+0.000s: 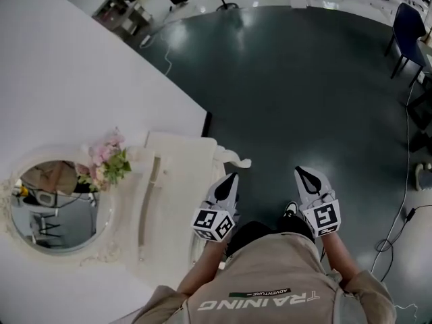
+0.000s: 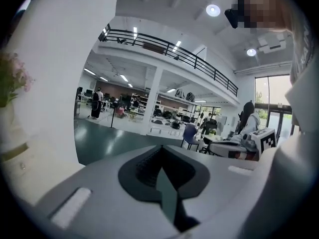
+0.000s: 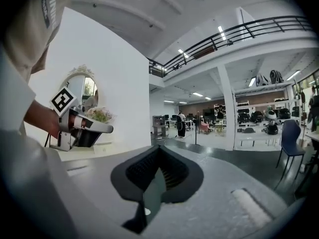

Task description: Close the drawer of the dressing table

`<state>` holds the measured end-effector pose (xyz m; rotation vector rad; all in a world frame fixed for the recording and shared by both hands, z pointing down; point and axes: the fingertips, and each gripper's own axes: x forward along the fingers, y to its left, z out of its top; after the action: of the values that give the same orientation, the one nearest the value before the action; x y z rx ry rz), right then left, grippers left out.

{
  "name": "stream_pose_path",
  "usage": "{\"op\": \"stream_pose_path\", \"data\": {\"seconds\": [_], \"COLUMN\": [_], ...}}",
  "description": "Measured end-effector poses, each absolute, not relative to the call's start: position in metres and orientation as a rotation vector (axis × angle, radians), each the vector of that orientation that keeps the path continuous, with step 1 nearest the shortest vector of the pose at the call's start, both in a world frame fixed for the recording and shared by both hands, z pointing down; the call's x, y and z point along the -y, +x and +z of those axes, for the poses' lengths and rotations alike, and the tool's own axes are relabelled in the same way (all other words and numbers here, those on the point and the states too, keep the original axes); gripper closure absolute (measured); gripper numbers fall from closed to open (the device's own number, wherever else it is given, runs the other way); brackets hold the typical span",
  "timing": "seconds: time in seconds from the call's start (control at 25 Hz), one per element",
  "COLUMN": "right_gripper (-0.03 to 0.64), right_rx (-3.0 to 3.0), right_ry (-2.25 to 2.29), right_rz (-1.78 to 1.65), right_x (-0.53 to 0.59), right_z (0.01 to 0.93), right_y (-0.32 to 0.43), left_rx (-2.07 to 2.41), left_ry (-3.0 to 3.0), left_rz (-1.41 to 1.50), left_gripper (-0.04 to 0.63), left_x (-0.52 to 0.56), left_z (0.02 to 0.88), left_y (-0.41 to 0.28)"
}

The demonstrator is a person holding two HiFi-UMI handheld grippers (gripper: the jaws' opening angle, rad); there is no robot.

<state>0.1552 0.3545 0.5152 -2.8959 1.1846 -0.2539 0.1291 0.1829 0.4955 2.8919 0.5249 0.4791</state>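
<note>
Our left tongs [image 1: 233, 176] are pressed fully together, the black pads meeting in a point with nothing between them. Our right tongs [image 1: 301, 171] are the same, tips together and empty. The two are held side by side, both pointing away from our beige shirt [image 1: 270, 285].

The cream-white carved dressing table [image 1: 179, 171] lies under and to the left of the left tongs, whose marker cube hangs over the table's front edge while their tips reach past its scrolled corner. The right tongs are well apart from the table, out over the dark green glossy floor [image 1: 304, 79]. From above we cannot pick out the drawer. It may be under the left tongs along that front edge, and whether it is open is not clear.

Further left of the left tongs a bunch of pink and green flowers [image 1: 106, 159] stands on the table top. Beyond it is the round mirror in its ornate white frame [image 1: 57, 208], against the plain white wall [image 1: 61, 66].
</note>
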Motion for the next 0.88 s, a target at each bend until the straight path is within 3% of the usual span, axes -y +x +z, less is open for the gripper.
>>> {"op": "stream_pose_path", "data": {"seconds": [0.52, 0.88], "right_gripper": [0.615, 0.615], "right_rx": [-1.265, -1.518], "right_ry": [-2.788, -2.767], "right_rz": [-0.327, -0.277], "right_x": [-0.272, -0.176], "right_z": [0.522, 0.487], "right_y": [0.233, 0.274], "left_rx": [-0.325, -0.297], "left_ry": [2.861, 2.875], "left_rz": [0.505, 0.32], "left_gripper": [0.577, 0.577], "left_x": [-0.104, -0.043], "left_z": [0.539, 0.499], "left_y": [0.17, 0.226]}}
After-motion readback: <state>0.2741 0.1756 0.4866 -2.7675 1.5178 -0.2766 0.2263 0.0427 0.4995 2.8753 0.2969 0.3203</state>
